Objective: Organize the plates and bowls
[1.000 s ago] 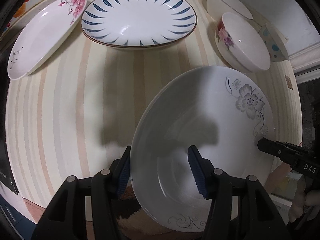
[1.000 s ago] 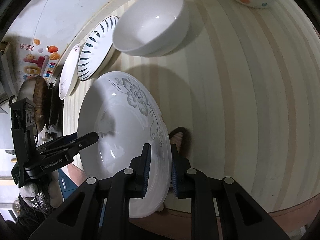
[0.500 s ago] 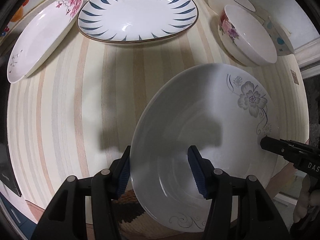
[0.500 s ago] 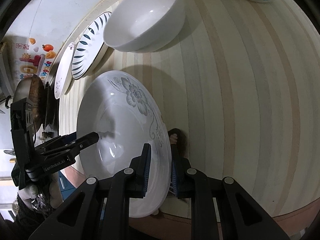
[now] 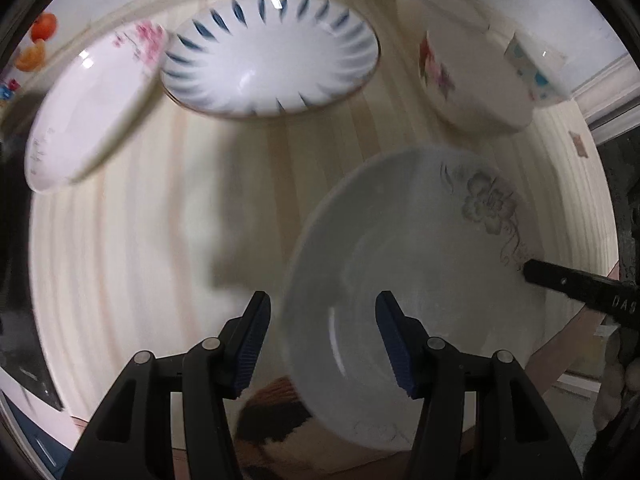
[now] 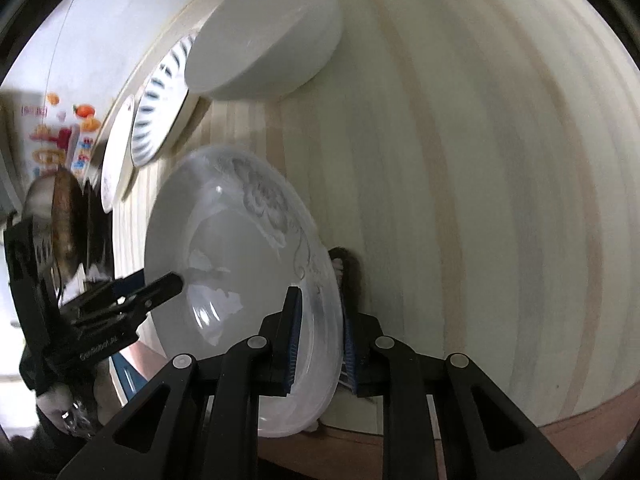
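A white plate with a grey flower print [image 5: 416, 280] is held tilted above a striped table [image 5: 132, 240], near the table's front edge. The right gripper [image 6: 318, 344] is clamped on the plate's rim, with 1 blue-padded finger [image 6: 294, 340] on the inner face and the other behind the rim. In the left wrist view the tip of that gripper appears as a dark bar touching the plate's right rim just below the flower. The left gripper [image 5: 322, 344] has its 2 fingers spread apart: the near edge of the plate lies between them, the right finger [image 5: 394, 344] over the plate's bowl and the left finger outside the rim. Whether either pad touches the plate cannot be told. In the right wrist view the left gripper's tip [image 6: 160, 286] rests at the plate's far rim. At the back of the table stand 2 more plates: a plate with blue leaf strokes [image 5: 272, 68] and, just left of it and overlapping its edge, a plate with pink blossoms [image 5: 88, 108]. To the right stands a white bowl with a red flower [image 5: 476, 84], with a bowl with blue spots [image 5: 536, 68] just behind it and a plain white bowl [image 5: 436, 0] beyond. Both views are blurred.
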Motion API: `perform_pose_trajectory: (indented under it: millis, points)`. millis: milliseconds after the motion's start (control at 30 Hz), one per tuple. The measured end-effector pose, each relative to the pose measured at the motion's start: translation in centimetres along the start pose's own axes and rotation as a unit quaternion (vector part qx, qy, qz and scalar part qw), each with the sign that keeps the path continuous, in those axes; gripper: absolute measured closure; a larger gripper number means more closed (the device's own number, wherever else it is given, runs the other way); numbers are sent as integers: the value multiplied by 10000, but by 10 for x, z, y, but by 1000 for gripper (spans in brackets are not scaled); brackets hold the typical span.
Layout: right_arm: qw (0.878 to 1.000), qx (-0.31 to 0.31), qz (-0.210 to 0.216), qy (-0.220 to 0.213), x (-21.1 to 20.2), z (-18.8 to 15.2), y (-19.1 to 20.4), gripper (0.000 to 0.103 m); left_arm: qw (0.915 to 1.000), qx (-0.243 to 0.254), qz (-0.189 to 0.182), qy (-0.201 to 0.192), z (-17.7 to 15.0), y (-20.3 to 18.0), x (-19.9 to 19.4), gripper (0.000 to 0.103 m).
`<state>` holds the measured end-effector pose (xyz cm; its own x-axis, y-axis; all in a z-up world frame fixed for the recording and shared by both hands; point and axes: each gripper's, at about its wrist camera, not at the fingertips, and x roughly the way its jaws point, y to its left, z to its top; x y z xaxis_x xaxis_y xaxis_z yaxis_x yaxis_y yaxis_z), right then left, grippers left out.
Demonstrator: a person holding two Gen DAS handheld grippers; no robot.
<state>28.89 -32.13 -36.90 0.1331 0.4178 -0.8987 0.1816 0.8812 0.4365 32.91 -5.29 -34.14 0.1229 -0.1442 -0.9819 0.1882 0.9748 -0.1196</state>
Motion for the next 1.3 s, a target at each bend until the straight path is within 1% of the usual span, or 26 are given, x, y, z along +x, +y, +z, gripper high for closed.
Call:
perform_pose_trajectory:
  millis: [67,133,167,233,267,300,333,367,400,433,567,600,700,800,900,1033,1133,1167,1200,1300]
  points:
    - [9997,61,-192,-151,-18,-1,7,81,9996,-32,21,-264,0,5,-25,50]
    - [9991,2,-177,-376,-40,-1,23,81,9984,-88,70,-555,4,19,-51,50]
    - [9987,-65,-152,-479,-49,-2,32,80,9979,-142,90,-629,5,26,-59,50]
    - [9969,-299,3,-721,-67,2,69,79,9961,-403,47,-786,10,52,-79,50]
    - [9964,-373,75,-761,-70,6,81,74,9950,-549,14,-833,11,68,-84,50]
    - [9951,-551,208,-799,-71,13,105,70,9937,-719,-15,-856,13,85,-87,50]
    - [9935,-734,310,-819,-69,20,127,69,9923,-881,-40,-874,14,103,-88,50]
    - [9918,-905,388,-815,-65,28,146,67,9902,-1062,-36,-903,15,119,-90,50]
    - [9889,-1169,514,-761,-55,43,175,67,9881,-1240,28,-907,16,134,-89,50]
    - [9869,-1333,538,-733,-46,54,195,67,9863,-1385,113,-888,19,147,-85,50]
    - [9764,-2015,342,-698,4,106,270,67,9757,-1986,326,-870,26,196,-65,50]
    - [9741,-2165,259,-600,26,127,290,67,9738,-2071,364,-862,30,203,-59,50]
    - [9709,-2355,112,-428,69,170,320,67,9681,-2346,429,-774,40,224,-43,50]
    - [9669,-2533,-80,-312,108,209,340,67,9635,-2578,383,-617,46,239,-29,50]
    - [9650,-2613,-195,-121,139,232,350,67,9614,-2697,278,-468,50,247,-19,50]
    - [9628,-2695,-165,87,167,247,357,67,9626,-2671,271,-375,55,248,-8,50]
    - [9607,-2763,-150,214,180,252,360,69,9608,-2744,199,-333,56,252,0,51]
    - [9603,-2776,-143,240,183,253,361,73,9601,-2769,179,-359,55,253,1,57]
    - [9593,-2807,-138,262,186,254,361,80,9591,-2796,98,-419,55,255,1,60]
    - [9556,-2932,-151,248,191,253,364,83,9571,-2852,121,-496,53,256,2,61]
